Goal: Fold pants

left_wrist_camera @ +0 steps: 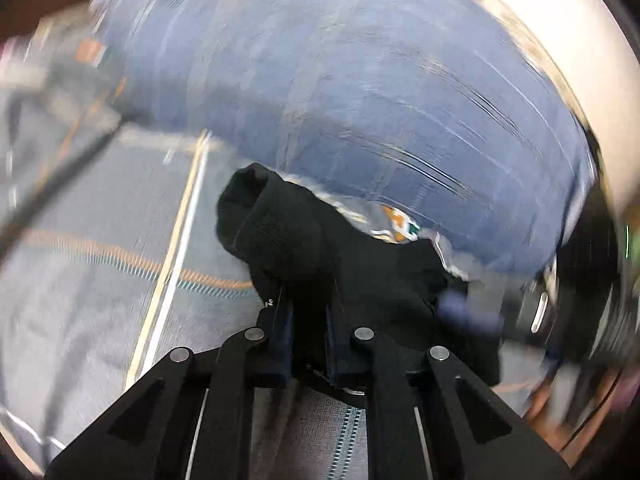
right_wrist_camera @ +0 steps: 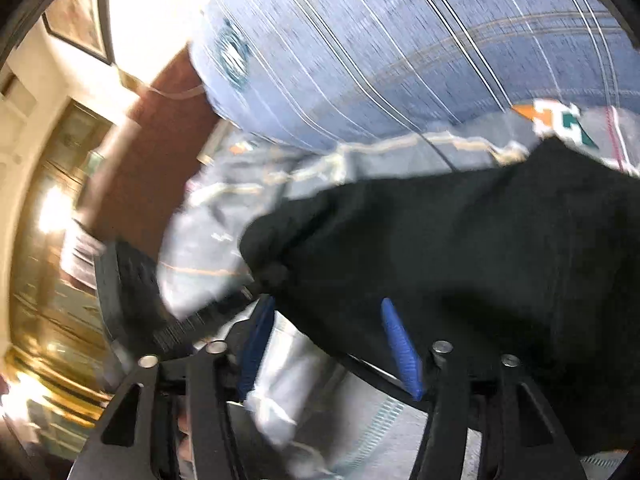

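The black pants (left_wrist_camera: 320, 248) hang bunched from my left gripper (left_wrist_camera: 308, 312), whose jaws are shut on a fold of the fabric above a blue-grey bedspread (left_wrist_camera: 360, 80). In the right wrist view the black pants (right_wrist_camera: 460, 240) fill the right half. My right gripper (right_wrist_camera: 332, 320) has its blue fingers (right_wrist_camera: 400, 344) spread wide, with the pants draped over the right finger and not clamped. Both views are motion-blurred.
The striped blue bedspread (right_wrist_camera: 380, 40) covers the bed, with a pale grey patterned sheet (right_wrist_camera: 248, 200) beside it. A dark red wall (right_wrist_camera: 152, 152), a golden wooden door or cabinet (right_wrist_camera: 44, 260) and a bright window (right_wrist_camera: 152, 8) lie at left.
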Available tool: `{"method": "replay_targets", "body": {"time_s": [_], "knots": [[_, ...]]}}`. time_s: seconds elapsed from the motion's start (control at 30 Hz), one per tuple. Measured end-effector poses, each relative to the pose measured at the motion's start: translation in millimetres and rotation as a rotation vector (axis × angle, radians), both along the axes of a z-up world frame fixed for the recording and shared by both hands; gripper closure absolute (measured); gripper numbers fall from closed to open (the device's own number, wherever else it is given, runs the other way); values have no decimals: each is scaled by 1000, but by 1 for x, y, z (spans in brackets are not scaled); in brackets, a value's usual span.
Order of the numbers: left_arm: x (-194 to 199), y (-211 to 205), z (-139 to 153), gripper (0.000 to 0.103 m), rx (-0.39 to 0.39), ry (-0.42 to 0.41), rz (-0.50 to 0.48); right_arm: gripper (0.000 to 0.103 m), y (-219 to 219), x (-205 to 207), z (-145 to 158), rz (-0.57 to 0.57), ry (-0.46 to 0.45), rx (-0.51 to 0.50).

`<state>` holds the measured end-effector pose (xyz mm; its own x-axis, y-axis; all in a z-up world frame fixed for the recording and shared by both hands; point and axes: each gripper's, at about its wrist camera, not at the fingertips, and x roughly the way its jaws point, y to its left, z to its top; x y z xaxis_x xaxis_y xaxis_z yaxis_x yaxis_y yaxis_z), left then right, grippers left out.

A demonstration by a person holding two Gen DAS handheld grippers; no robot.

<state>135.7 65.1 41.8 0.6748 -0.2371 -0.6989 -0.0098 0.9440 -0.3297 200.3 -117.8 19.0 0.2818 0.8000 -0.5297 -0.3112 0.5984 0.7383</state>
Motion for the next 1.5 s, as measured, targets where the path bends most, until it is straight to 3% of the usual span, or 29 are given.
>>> {"method": "replay_targets", "body": {"time_s": [0.13, 0.3, 0.4, 0.53, 0.73, 0.8, 0.83, 0.87, 0.9, 0.93, 1.13, 1.27, 1.4, 1.5], "knots": [[-12, -39, 4, 94, 104, -59, -118, 25, -11, 21, 18, 32, -2, 51], [-18, -84, 2, 94, 211, -98, -233, 25, -4, 30, 41, 118, -73, -88], [-26, -109, -1, 94, 291, -132, -295, 25, -12, 33, 45, 136, -80, -94], [-30, -123, -7, 94, 328, -128, -335, 25, -14, 31, 34, 98, -74, -233], [-33, -134, -9, 94, 355, -133, -371, 25, -23, 34, 37, 61, -81, -228], [-37, -140, -8, 94, 362, -143, -385, 25, -21, 35, 35, 35, -84, -286], [-39, -142, -8, 94, 367, -147, -391, 29, -19, 35, 34, 25, -87, -323], [-40, -143, -7, 94, 370, -151, -396, 50, -19, 35, 31, 16, -89, -355], [-39, -142, -6, 94, 367, -150, -395, 76, -20, 37, 27, 14, -73, -366], [-38, -139, -5, 94, 359, -148, -394, 82, -22, 38, 26, 14, -63, -372], [-29, -139, 33, 94, 181, -179, -396, 85, -59, 37, 52, -30, -121, -264], [-18, -176, 45, 93, 188, -185, -456, 85, -98, 38, 63, -82, -135, -180], [6, -204, 19, 91, 136, -120, -521, 84, -142, 48, 35, -144, -56, -135], [18, -213, -2, 88, 97, -68, -541, 84, -168, 54, -4, -200, 49, -133]]}}
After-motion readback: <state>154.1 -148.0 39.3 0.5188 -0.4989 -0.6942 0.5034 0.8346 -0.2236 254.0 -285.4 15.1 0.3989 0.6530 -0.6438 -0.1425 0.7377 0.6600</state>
